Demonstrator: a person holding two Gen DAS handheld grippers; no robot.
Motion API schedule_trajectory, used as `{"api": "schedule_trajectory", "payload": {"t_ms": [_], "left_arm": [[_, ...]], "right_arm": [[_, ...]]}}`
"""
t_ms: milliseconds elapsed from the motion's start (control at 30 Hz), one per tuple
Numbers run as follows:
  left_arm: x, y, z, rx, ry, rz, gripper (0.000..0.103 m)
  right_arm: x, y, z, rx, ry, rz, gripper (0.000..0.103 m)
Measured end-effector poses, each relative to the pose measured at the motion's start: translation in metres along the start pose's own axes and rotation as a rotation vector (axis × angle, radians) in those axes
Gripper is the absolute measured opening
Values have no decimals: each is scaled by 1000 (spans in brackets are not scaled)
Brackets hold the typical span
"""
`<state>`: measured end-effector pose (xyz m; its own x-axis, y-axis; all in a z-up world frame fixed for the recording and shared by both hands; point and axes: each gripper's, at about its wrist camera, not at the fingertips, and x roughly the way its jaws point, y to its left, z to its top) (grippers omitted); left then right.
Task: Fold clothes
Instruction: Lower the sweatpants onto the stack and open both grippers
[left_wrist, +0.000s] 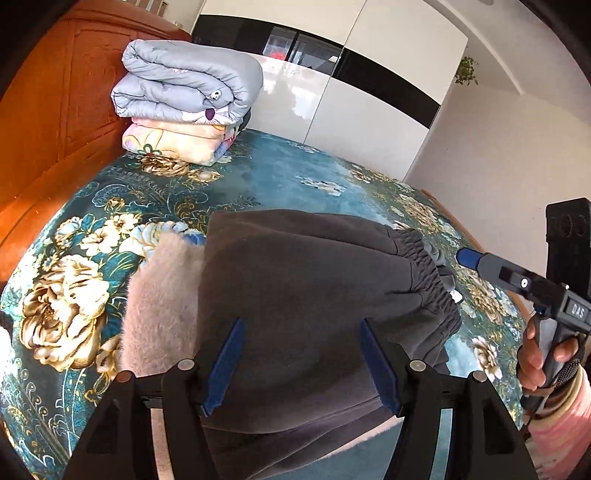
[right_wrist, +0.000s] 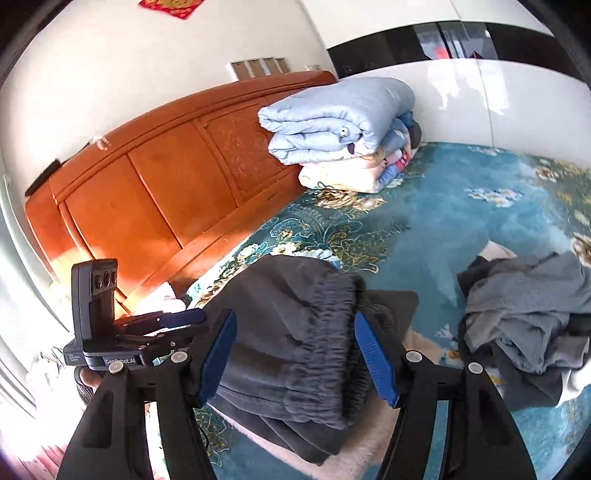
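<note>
Two grippers hover over one folded garment, and neither has hold of it. The dark grey sweatpants (left_wrist: 295, 295) lie folded into a compact stack on the floral teal bedspread (left_wrist: 110, 229), on the side away from the wooden headboard (left_wrist: 48, 122), with a pale furry garment (left_wrist: 162, 295) peeking out from beneath them; the pants seem to have been stacked on it as part of a growing pile. The gathered elastic waistband (right_wrist: 325, 332) faces the right gripper (right_wrist: 295, 354), whose jaws stand spread wide with the waistband framed between the blue pads (right_wrist: 375, 358) but not pinched. The left gripper (left_wrist: 299, 365) is likewise released, its blue pads (left_wrist: 225, 365) wide apart above the smooth folded body of the pants, touching nothing that can be made out.

With both tools open above a tidy bundle, the fold on this piece looks finished or nearly so. Farther from the headboard than the pants, a loose heap of grey and dark clothes (right_wrist: 528, 321) waits unfolded, likely next in line. Against the headboard, folded quilts (left_wrist: 184, 85) sit stacked, well apart from the work.
</note>
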<state>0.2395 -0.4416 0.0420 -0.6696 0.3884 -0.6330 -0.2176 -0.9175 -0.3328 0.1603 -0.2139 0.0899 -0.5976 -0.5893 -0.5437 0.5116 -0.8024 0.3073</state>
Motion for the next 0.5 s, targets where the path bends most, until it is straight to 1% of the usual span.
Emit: {"api": "schedule_trajectory", "payload": {"t_ms": [67,100,133,167,233,267,333,400,433,467,500], "left_arm": [[9,2,-4,6,24,26,69],[14,3,-6,10,38,38,69],[18,3,-8,12,49,41,69],[22,3,-9,15,54,40,69],[25,-1,-12,34,46,59,69],[26,-4,-13,42,40,72,69],[24,-9,-16,54,25,96,74],[22,-11,-24,51,-16,111,78],[21,-10,-30,36,-52,117,80],[20,-11,-37,21,-94,131,80],[18,-12,-44,11,-137,148,81]], "right_arm": [[25,9,-5,-30,52,13,68],[40,8,-9,-22,96,5,68],[57,3,-15,-11,133,-29,68],[61,-1,-21,-9,136,-46,69],[70,-8,-33,-6,141,-81,69],[69,-10,-34,-8,136,-81,69],[63,-10,-31,3,146,-62,69],[39,-5,-38,-27,96,-63,69],[27,-3,-41,-42,71,-64,70],[15,1,-49,-76,31,-89,78],[5,3,-60,-97,-2,-114,81]]}}
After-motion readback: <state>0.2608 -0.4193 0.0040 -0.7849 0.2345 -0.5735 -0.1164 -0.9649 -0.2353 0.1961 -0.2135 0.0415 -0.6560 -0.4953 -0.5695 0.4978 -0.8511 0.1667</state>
